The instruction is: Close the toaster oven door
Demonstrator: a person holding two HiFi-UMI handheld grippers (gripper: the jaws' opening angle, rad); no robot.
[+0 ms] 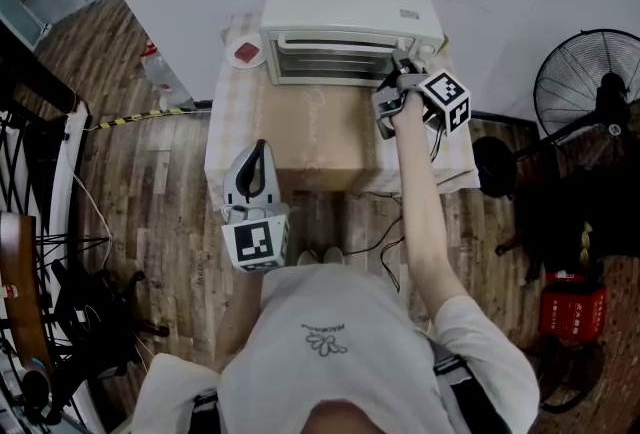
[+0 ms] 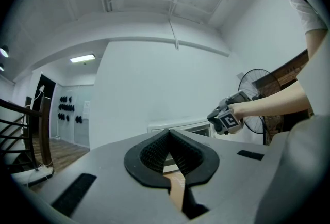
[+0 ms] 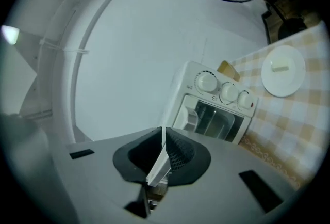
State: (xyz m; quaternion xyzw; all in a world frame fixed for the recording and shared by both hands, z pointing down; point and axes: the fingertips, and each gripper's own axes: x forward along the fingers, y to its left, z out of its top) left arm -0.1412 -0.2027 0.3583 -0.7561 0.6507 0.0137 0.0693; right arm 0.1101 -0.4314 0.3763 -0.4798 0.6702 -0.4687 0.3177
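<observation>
The white toaster oven (image 1: pixel 345 2) stands at the back of the table, its glass door (image 1: pixel 330 62) facing me. My right gripper (image 1: pixel 398 75) reaches the door's right end, beside the knobs. In the right gripper view the view is rolled sideways; the right gripper (image 3: pixel 163 133) is shut on a thin white strip (image 3: pixel 157 166), which looks like the door's edge or handle. The toaster oven (image 3: pixel 216 109) shows beyond with its knobs (image 3: pixel 221 89). My left gripper (image 1: pixel 258 150) hangs back over the table's near edge, shut and empty; in its own view the left gripper (image 2: pixel 167 135) points at the toaster oven (image 2: pixel 178 126).
A checkered cloth (image 1: pixel 225 122) covers the table. A small plate (image 1: pixel 245 51) with something red sits left of the oven. A round white disc (image 3: pixel 281 70) lies on the cloth. A standing fan (image 1: pixel 590 82) is at the right, a railing (image 1: pixel 40 222) at the left.
</observation>
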